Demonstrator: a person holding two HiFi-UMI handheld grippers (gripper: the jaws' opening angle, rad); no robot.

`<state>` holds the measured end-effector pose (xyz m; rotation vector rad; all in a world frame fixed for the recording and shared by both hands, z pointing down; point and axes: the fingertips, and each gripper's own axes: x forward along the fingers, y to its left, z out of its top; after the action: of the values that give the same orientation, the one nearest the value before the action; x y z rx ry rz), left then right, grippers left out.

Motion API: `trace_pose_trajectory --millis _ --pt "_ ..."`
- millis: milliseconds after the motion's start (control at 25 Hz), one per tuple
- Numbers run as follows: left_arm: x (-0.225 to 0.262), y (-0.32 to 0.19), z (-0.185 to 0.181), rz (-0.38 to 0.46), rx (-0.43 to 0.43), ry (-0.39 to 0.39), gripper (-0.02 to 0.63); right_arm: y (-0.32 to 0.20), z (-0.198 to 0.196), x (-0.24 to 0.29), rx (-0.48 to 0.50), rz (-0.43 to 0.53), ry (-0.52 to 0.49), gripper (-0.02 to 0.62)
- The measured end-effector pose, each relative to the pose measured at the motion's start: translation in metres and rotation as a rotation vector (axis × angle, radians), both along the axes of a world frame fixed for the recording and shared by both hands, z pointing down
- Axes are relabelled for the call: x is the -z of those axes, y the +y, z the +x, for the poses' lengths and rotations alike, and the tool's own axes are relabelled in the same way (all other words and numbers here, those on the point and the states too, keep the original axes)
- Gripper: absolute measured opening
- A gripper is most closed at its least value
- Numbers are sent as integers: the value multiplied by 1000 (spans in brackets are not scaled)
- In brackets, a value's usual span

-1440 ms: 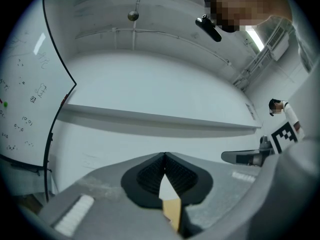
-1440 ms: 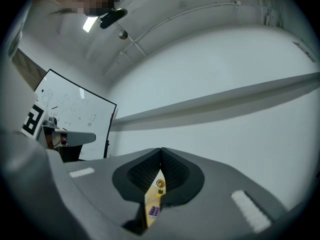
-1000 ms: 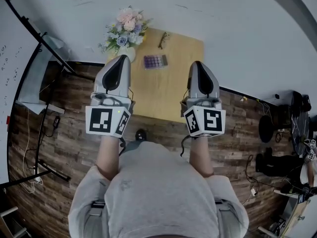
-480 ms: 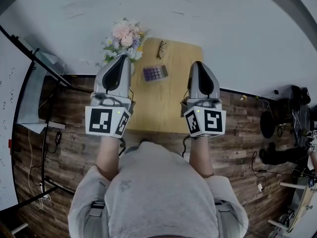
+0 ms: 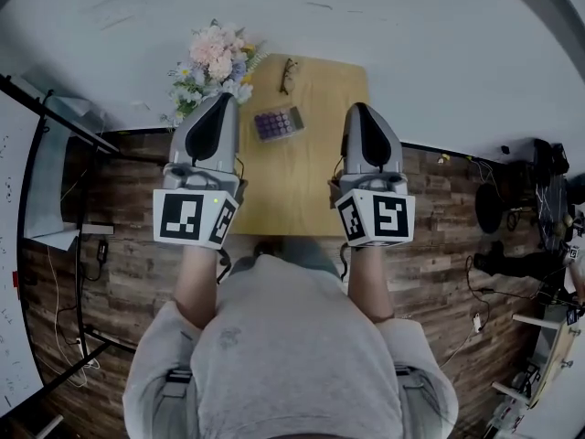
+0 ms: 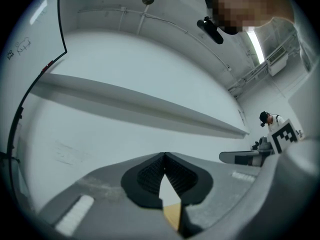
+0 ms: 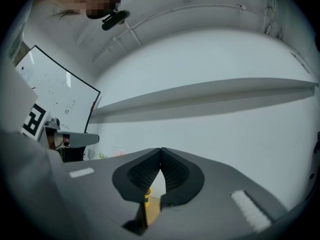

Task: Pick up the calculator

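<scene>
Calculator [image 5: 278,123]: far half of wooden table [image 5: 302,190], long axis roughly left-right.
Left gripper [image 5: 220,99]: jaws together, empty; nearer, calculator just right of its tip.
Right gripper [image 5: 360,108]: closed, empty.

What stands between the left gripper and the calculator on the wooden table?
Nothing visible. In the head view the calculator lies on the table just right of the left gripper. The flowers stand on that gripper's other side, and the glasses lie beyond the calculator.
</scene>
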<state>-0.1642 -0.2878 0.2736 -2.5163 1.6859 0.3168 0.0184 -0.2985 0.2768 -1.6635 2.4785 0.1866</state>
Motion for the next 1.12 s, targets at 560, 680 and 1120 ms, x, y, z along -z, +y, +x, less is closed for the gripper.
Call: trace_pose_trajectory --millis 560,680,1120 --pt "-22 -43 7 -72 78 10 6 -66 -10 -19 117 -87 48 0" --pt "-35 -52 10 -115 101 18 6 -84 -17 -34 155 -142 80 0" --pt "-142 -78 32 -411 146 66 6 -129 -34 -134 306 -457 181 0"
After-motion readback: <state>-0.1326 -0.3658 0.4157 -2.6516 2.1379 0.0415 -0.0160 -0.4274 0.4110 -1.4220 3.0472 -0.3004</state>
